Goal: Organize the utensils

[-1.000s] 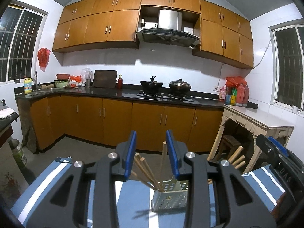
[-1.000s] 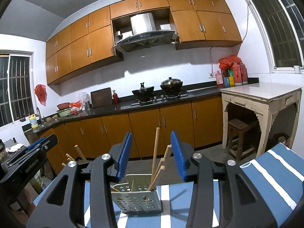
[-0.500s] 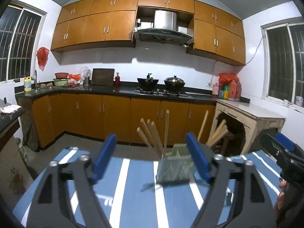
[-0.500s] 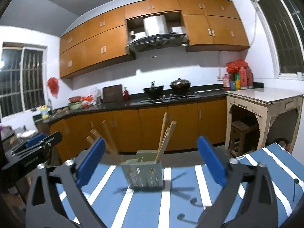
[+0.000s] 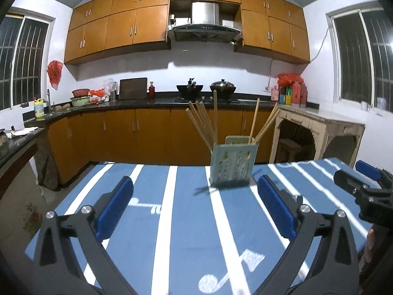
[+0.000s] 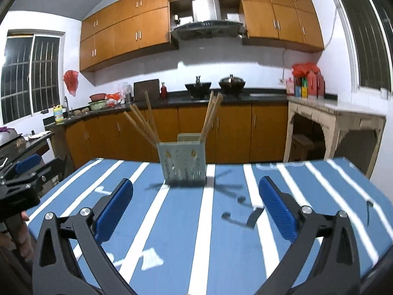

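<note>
I see the worktop (image 5: 186, 221) cloth is blue with white stripes and white figures, maybe music notes. The utensil holder (image 5: 232, 164) is pale green, its chopsticks (image 5: 202, 123) light brown. My claw pads (image 6: 113, 212) are blue on black arms.

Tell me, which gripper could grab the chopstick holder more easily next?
Right, probably. In its view the chopstick holder sits almost straight ahead of the open, empty right gripper. For the left gripper, whose empty jaws are opening, the holder sits off to the right.
</note>
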A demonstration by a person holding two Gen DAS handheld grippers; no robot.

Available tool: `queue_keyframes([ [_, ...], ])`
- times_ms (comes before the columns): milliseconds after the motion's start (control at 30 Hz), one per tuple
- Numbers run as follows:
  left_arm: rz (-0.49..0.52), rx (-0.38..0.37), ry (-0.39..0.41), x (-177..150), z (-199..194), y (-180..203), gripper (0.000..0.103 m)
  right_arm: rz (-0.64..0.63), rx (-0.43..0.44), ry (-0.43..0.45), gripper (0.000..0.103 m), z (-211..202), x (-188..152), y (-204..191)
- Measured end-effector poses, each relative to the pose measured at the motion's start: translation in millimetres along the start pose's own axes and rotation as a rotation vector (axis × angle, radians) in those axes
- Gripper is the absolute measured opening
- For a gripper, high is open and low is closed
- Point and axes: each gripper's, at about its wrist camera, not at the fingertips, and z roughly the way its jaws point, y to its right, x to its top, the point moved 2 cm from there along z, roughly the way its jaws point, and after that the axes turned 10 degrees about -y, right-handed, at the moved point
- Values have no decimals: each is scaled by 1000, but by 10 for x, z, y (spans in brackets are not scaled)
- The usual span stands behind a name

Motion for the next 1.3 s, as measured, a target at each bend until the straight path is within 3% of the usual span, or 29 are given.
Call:
queue_keyframes([
  [600, -3, 24, -42, -697, 43, 97, 99, -22, -53, -30, 101, -43, -615, -3],
  [1300, -25, 37, -54, -796, 77, 84, 99, 13, -65, -44, 101, -31, -687, 61],
])
